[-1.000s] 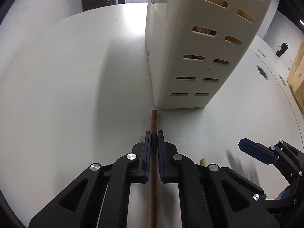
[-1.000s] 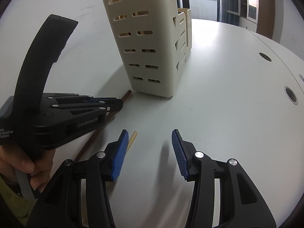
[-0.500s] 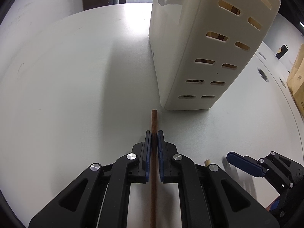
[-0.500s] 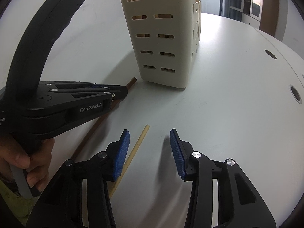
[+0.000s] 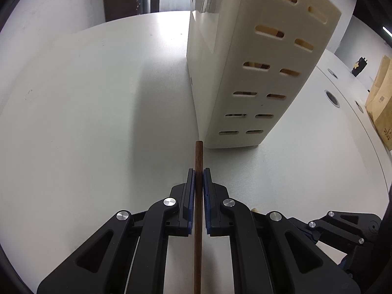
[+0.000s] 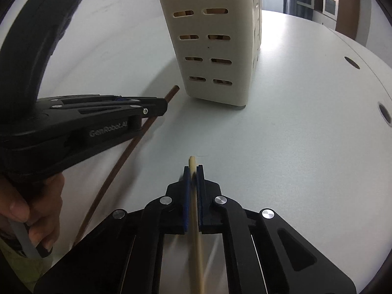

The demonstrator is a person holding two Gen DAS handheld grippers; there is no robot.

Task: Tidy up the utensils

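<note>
My left gripper (image 5: 198, 171) is shut on a dark brown chopstick (image 5: 198, 156), whose tip pokes out toward the base of the cream slotted utensil holder (image 5: 257, 73). In the right wrist view the same left gripper (image 6: 161, 106) comes in from the left, held by a hand, with the brown chopstick (image 6: 117, 164) slanting down to the table. My right gripper (image 6: 193, 169) is shut on a pale yellow chopstick (image 6: 192, 163) that lies between its blue pads, in front of the holder (image 6: 215, 44). The holder stands upright with wooden utensils showing through its slots.
The white round table (image 6: 306, 122) has cable holes (image 6: 384, 111) near its right rim. A brown cardboard box (image 5: 379, 105) stands beyond the table at the far right. A person's hand (image 6: 31, 208) grips the left tool's handle at lower left.
My right gripper's jaws have closed from wide apart onto the pale chopstick. Both views have crept closer to the holder. The left gripper keeps its grip on the brown chopstick.
</note>
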